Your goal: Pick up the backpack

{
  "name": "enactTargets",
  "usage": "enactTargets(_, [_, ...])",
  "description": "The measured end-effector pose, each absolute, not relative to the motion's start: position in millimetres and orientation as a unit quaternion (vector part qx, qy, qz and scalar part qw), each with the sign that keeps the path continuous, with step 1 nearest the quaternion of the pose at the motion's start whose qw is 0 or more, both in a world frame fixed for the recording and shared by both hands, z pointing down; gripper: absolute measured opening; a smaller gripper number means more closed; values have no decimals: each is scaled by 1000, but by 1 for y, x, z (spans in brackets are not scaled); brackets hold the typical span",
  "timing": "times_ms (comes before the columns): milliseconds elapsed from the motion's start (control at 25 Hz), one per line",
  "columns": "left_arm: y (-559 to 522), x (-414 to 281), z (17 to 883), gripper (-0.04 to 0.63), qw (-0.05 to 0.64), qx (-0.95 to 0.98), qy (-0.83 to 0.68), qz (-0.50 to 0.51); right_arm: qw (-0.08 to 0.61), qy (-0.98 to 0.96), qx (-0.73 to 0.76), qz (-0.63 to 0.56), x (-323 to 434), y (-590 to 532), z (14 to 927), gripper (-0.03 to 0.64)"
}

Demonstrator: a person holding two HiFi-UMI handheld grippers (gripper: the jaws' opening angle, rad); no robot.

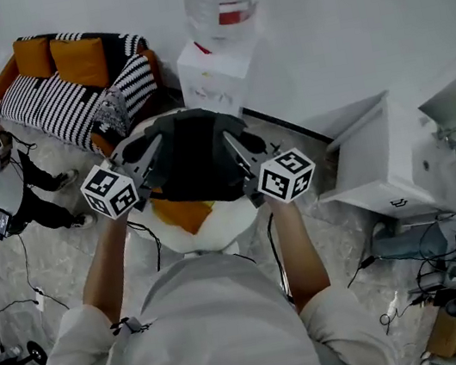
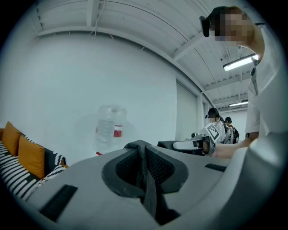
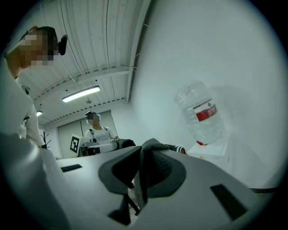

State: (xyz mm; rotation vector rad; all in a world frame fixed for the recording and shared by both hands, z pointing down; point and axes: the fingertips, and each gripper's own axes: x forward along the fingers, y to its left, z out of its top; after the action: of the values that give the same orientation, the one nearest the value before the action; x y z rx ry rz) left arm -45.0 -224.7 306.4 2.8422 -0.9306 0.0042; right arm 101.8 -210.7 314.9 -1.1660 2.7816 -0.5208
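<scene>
Abreast: left tool, right tool, backpack

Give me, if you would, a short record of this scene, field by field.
held thing: dark backpack, held up between both tongs
left tongs: shut on a strip of the backpack's fabric
right tongs: shut on another strip of it
behind: striped sofa with orange cushions; water bottle upside down on a white dispenser
task state: backpack gripped on both sides
</scene>
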Motion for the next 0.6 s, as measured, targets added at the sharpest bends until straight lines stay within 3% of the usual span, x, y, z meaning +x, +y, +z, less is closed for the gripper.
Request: enactTargets(600, [-230, -34, 250, 32, 34, 956, -290, -28, 61, 916, -374, -133, 114, -215, 261, 37])
